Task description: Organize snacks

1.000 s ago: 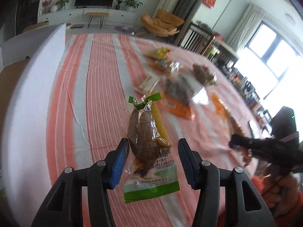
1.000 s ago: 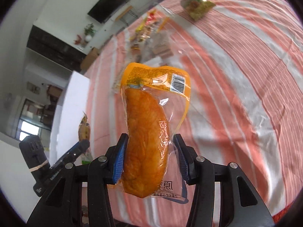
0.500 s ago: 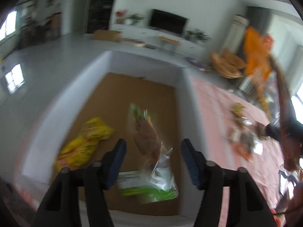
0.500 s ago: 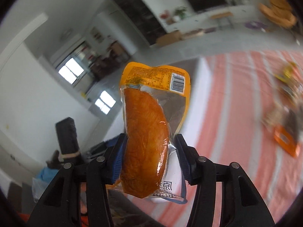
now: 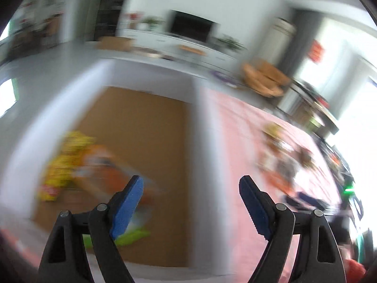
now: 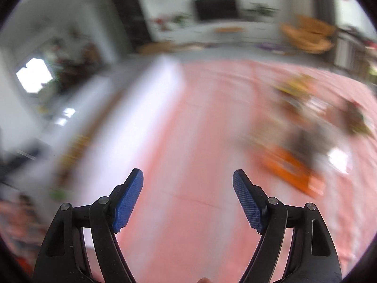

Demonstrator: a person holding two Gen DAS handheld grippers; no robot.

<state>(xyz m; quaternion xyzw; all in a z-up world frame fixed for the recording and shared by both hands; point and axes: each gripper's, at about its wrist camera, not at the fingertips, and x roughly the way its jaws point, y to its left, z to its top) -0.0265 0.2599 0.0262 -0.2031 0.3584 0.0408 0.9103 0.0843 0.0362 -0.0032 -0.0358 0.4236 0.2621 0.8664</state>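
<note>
- Both packs are gone from my tongs since a second ago: left gripper (image 5: 190,202) no longer has the brown green-topped snack, right gripper (image 6: 187,192) no longer has the orange pack.
- Left jaws are opening, nothing between the pads; same on the right, opening and empty.
- Left view has swung from the striped tablecloth (image 5: 238,155) over to the white box (image 5: 198,141) with its brown floor.
- In the box: yellow pack (image 5: 63,162), an orange pack (image 5: 103,169) blurred, maybe landing, and a green-edged wrapper (image 5: 134,233) behind my left finger, likely the brown snack's.
- Right view is heavily blurred, now facing the cloth with the box wall at left.
- Remaining snacks (image 6: 306,136) sit in a loose pile on the cloth, well apart from the box.
- My read: two drops done, task partway; next is a trip to the pile.
</note>
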